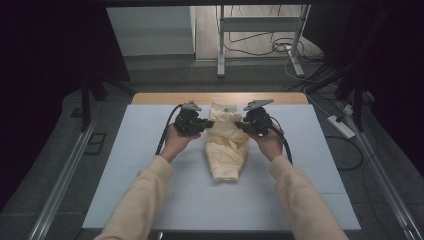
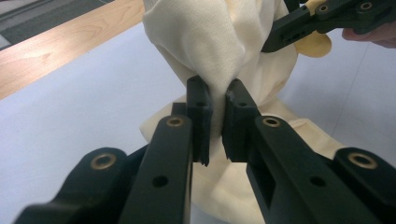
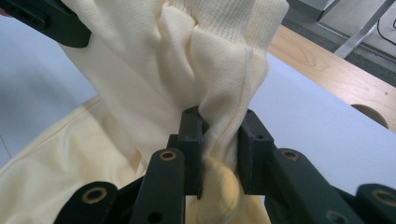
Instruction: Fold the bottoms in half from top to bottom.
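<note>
- The cloth point(image 1: 226, 145) is pale cream, soft and creased, with a ribbed knit band at its top edge.
- It sits mid-frame on the white bench point(image 1: 150, 165), its upper part lifted.
- The left hand-held gripper point(image 1: 204, 124) and the right hand-held gripper point(image 1: 241, 125) each pinch a fold.

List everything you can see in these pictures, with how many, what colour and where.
Garment: one, cream, bunched at the middle of the table, its far end lifted between both grippers.
Table cover: one, pale blue-white, over the tabletop.
Wooden table edge: one, light brown, along the far side.
Metal stand: one, grey-white, on the floor beyond the table.
Power strip: one, white, on the floor to the right.
Left gripper: one, black, fingers shut on the garment.
Right gripper: one, black, fingers shut on the garment.
Sleeves: two, cream, entering from the bottom.
</note>
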Demonstrator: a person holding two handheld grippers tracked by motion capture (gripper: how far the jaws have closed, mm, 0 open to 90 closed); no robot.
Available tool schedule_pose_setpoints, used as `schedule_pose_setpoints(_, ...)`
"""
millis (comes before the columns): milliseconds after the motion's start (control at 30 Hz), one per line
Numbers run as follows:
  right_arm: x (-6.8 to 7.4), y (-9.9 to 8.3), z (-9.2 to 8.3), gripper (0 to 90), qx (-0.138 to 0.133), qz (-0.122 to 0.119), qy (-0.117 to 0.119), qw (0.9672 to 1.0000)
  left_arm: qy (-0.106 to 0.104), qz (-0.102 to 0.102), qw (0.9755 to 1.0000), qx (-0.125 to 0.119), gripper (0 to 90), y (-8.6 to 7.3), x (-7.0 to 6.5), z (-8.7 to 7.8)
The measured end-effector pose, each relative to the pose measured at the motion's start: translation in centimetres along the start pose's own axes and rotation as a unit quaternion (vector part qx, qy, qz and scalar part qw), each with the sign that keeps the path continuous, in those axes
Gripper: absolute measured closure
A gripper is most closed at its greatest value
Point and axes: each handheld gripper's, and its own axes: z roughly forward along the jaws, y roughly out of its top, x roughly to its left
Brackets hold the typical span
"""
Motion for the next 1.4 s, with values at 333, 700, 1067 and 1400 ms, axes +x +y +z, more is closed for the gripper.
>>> schedule_pose_setpoints(333, 0.4, -0.8, 0.0, 73.4, 0.003, 0.003, 0.011, 0.9999, -0.005, -0.002, 1.0000, 0.003, 81.6, -0.8, -0.2, 0.2)
schedule_pose_setpoints(700, 0.7, -1.8, 0.0, 73.1, 0.005, 0.013, 0.022, 0.9997, -0.008, -0.003, 0.9999, 0.009, 81.6, -1.7, -0.5, 0.5)
schedule_pose_setpoints(1067, 1.0, -2.9, -0.1, 72.6, 0.007, 0.010, 0.029, 0.9995, -0.019, -0.001, 0.9997, 0.017, 81.2, -2.6, -1.1, 1.0)
schedule_pose_setpoints(1400, 1.1, -4.0, 0.0, 72.1, 0.015, 0.007, 0.032, 0.9994, -0.022, -0.002, 0.9995, 0.024, 81.0, -3.8, -1.7, 1.9)
